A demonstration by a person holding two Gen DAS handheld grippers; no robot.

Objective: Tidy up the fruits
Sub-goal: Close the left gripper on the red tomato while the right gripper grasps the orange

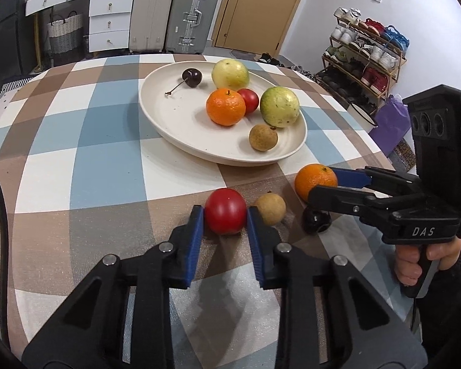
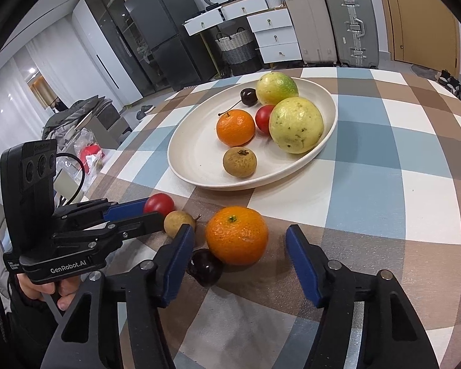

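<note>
A cream plate (image 1: 175, 123) (image 2: 193, 153) holds two green guavas, an orange, a red tomato, a dark cherry and a brown longan. On the cloth in front lie a red tomato (image 1: 225, 215) (image 2: 159, 203), a longan (image 1: 270, 208) (image 2: 179, 223), an orange (image 1: 315, 181) (image 2: 236, 235) and a dark cherry (image 1: 316, 221) (image 2: 205, 267). My left gripper (image 1: 225, 218) (image 2: 150, 212) is shut on the loose tomato, both pads touching it. My right gripper (image 2: 239, 243) (image 1: 322, 181) is open around the loose orange, with a gap on the right side.
The round table has a checked cloth (image 1: 86, 153). Suitcases (image 1: 193, 12), white drawers (image 1: 109, 21) and a door stand behind it. A shoe rack (image 1: 365, 58) is at the right. The table's edge curves off at the left (image 2: 107, 166).
</note>
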